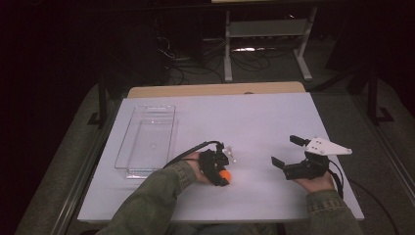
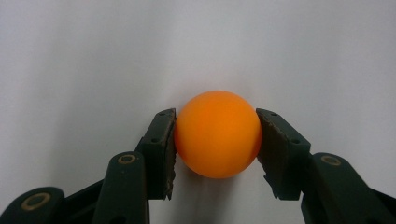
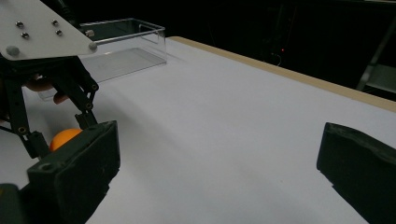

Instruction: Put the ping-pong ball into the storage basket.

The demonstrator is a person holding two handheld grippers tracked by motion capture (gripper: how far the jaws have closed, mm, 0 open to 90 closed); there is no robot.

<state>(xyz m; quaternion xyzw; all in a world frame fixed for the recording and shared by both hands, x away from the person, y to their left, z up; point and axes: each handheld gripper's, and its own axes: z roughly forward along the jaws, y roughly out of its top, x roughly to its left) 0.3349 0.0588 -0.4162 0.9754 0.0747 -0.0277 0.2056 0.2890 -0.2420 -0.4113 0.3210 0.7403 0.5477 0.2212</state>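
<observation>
A: High view first. Where's the ball?

B: Orange ball (image 1: 225,175) sits on the white worktop (image 1: 254,117), near edge, a bit left of centre. Left claw (image 1: 222,171) is pinching it. Right claw (image 1: 283,151) hangs off to the right w/ jaws spread, nothing btwn them.

A: And the bin?

B: Clear plastic bin (image 1: 147,139) lies to the far left of the ball, long axis running near-to-far. Left hand is the closer one by a good margin, so I'd judge the carry goes up, then left and away. Right hand is well apart from both.

A: Left gripper view?

B: Ball (image 2: 218,134) dead centre btwn the two black jaws, both pads touching its sides at about the widest part. Looks like it rests on the worktop, shadow right under it. That contact is what the high view can't give; too small and dark there.

A: Right gripper view?

B: Own jaws wide apart at bottom corners, bare worktop btwn. Far off at left: the left claw (image 3: 49,140) from the side w/ its grey plate, a sliver of ball (image 3: 63,137) low down, and the bin (image 3: 123,44) beyond it. Gives the bin's wall height, which the top-down angle flattens. Ball has to clear that rim, imo.
</observation>
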